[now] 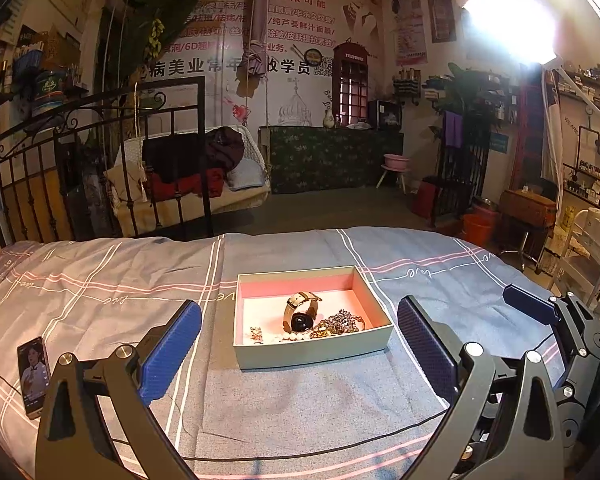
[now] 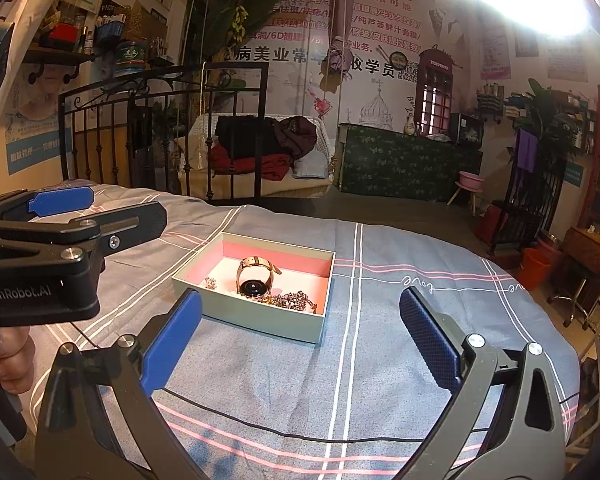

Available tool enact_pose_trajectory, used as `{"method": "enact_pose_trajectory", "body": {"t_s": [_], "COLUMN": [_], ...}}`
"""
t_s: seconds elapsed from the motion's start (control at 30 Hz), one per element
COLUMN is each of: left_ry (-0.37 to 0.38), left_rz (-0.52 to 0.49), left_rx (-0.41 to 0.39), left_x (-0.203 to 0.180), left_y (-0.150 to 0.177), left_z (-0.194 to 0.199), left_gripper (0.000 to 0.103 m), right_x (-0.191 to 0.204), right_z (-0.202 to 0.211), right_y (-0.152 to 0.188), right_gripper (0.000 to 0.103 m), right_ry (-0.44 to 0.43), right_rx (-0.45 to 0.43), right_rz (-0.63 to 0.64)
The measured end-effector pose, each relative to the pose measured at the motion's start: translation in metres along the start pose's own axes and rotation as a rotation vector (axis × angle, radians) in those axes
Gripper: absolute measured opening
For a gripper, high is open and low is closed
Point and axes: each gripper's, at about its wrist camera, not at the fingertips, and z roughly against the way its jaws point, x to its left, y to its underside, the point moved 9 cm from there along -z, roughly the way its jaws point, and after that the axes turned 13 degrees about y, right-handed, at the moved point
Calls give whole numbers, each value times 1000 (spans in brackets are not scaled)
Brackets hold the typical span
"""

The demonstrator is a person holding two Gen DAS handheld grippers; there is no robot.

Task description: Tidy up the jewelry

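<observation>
Jewelry is lying together in the shallow box (image 1: 312, 350), which is sitting on the grey striped bedspread (image 1: 300, 408) ahead of both my grippers. Inside it I am seeing a watch (image 1: 300, 314) standing on edge near the middle, a tangled chain (image 1: 340, 324) spreading toward the right corner, and a small earring (image 1: 256, 334) near the left wall beside some pale beads I cannot make out clearly. My left gripper (image 1: 300, 352) is hanging over the cloth with its blue pads spread wide, gripping nothing. My right gripper (image 2: 300, 348) is also gaping wide and empty. A phone (image 1: 34, 376) is lying at the far left of the bedspread.
</observation>
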Motion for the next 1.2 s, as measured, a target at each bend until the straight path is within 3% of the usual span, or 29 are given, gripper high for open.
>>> {"method": "enact_pose_trajectory", "body": {"t_s": [1.07,1.2], "left_ry": [-3,-31], "left_rz": [-3,27], "left_rx": [9,-6], "left_x": [2,11], "left_y": [0,1], "left_z": [-1,2], "left_gripper": [97,97], "right_x": [1,2], "right_z": [-3,-5], "right_y": [2,2], "right_gripper": [98,98], "right_ry": [-10,-17], "right_rx": [6,13], "right_rz": [12,16]}}
